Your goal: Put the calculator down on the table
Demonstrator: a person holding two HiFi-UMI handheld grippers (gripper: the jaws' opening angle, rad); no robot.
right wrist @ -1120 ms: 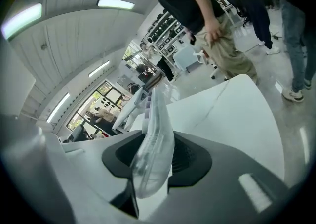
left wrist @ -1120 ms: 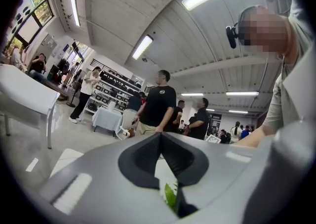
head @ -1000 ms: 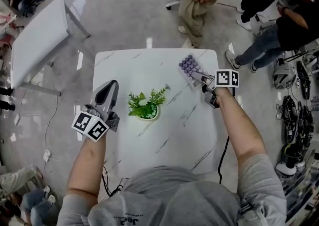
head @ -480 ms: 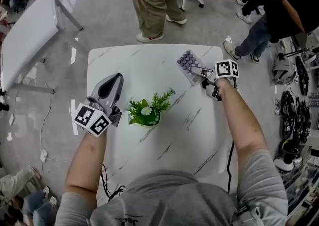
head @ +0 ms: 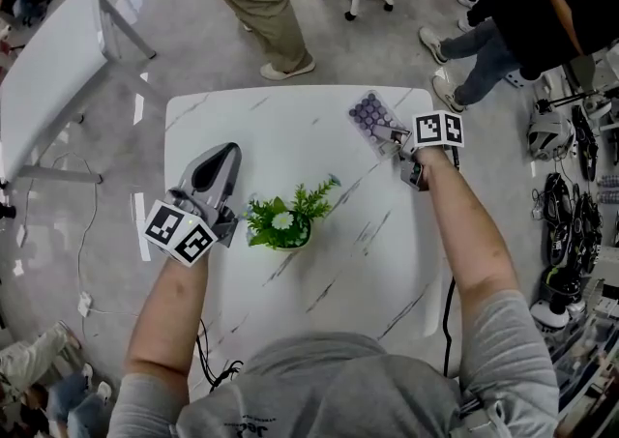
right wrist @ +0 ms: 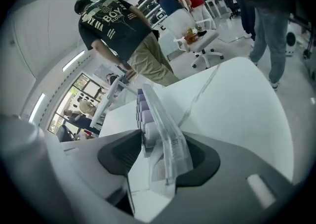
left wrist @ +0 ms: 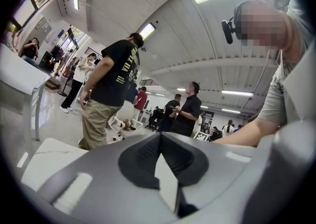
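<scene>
The right gripper (head: 397, 142) pinches one end of the calculator (head: 369, 118), which points straight out past its fingers, over the table (head: 280, 127). The left gripper (head: 226, 154) is pressed together, empty.

Calculator (head: 369, 119), purple keys (clear casing), tilted, clamped in right tongs (head: 393, 140), over table (head: 290, 127) corner

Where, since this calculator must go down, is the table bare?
The table is bare across its far side, beyond the plant, and between the plant and the right forearm. Crowded: the far right corner, where the right gripper grips the calculator.
</scene>
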